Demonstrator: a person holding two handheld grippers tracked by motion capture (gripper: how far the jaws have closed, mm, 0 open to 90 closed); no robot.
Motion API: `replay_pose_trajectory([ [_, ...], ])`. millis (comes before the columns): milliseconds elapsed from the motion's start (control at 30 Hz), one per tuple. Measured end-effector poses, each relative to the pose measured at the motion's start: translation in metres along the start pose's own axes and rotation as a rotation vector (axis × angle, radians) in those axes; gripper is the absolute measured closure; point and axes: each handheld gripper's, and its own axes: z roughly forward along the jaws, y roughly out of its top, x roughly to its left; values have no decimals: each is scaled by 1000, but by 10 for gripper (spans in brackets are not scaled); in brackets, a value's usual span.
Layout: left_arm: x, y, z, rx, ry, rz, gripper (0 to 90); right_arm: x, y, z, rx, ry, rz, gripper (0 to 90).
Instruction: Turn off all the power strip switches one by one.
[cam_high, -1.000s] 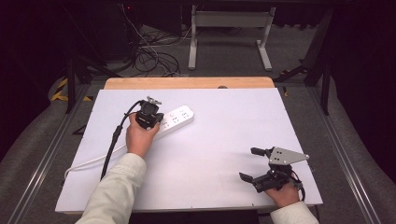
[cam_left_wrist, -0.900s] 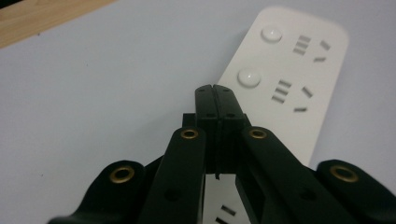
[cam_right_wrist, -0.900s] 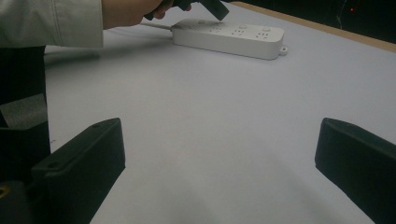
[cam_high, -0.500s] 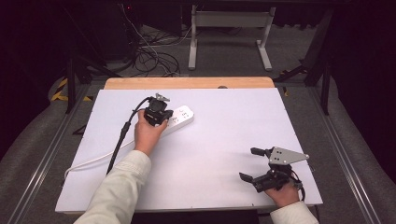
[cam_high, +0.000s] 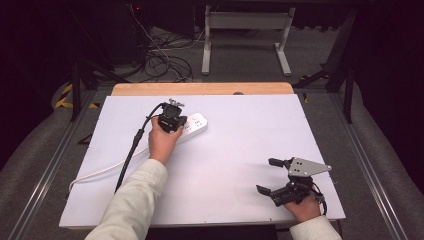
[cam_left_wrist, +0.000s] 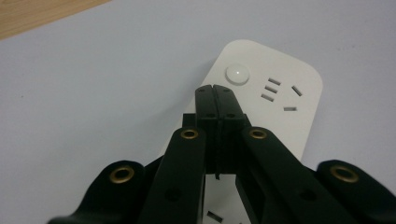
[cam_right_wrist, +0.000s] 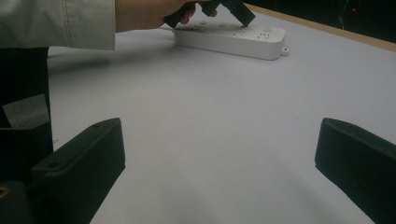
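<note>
Since a second ago, the left claw (cam_high: 172, 121) has slid a little way along the power strip (cam_high: 195, 126), toward the strip's far end; the right claw (cam_high: 280, 176) has stayed put near the front right corner of the counter (cam_high: 240, 150); the strip has not moved.

Seen from the left gripper view, the left claw (cam_left_wrist: 215, 91) is squeezed fully shut with nothing between its jaws; its closed tip sits right above the strip (cam_left_wrist: 280, 121), just short of the round white button (cam_left_wrist: 237, 73) at the rounded end; I cannot tell if the tip touches the plastic. That button lies straight ahead of the tip and very close, so I think a short push forward and down is what comes next.

The strip lies on the back left part of the white counter; its long side runs slantwise, from near left to far right; its white cord (cam_high: 105, 170) trails off toward the left edge. A few plug holes (cam_left_wrist: 280, 95) sit beside the button, so the tip could slip onto them if it drifts sideways.

The right claw (cam_right_wrist: 219, 172) is wide open and holds nothing; it is well apart from the strip (cam_right_wrist: 233, 39), so the left hand (cam_high: 162, 142) is much the nearer one; nothing stands in the way between tip and button.
</note>
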Motion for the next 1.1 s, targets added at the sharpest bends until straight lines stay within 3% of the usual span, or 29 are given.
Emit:
replay_pose_trajectory([
  [233, -1, -1, 1, 12, 26, 3, 900, 0, 0, 0, 1, 0, 0, 21],
  [333, -3, -2, 2, 8, 10, 6, 900, 0, 0, 1, 3, 2, -1, 21],
  [833, -8, -4, 2, -3, 42, 11, 900, 0, 0, 1, 5, 4, -1, 22],
  [967, -6, -5, 3, -13, 30, 5, 900, 1, 0, 1, 4, 5, 0, 22],
  [1100, -11, -3, 3, -5, 66, 32, 900, 0, 0, 1, 3, 6, 0, 22],
])
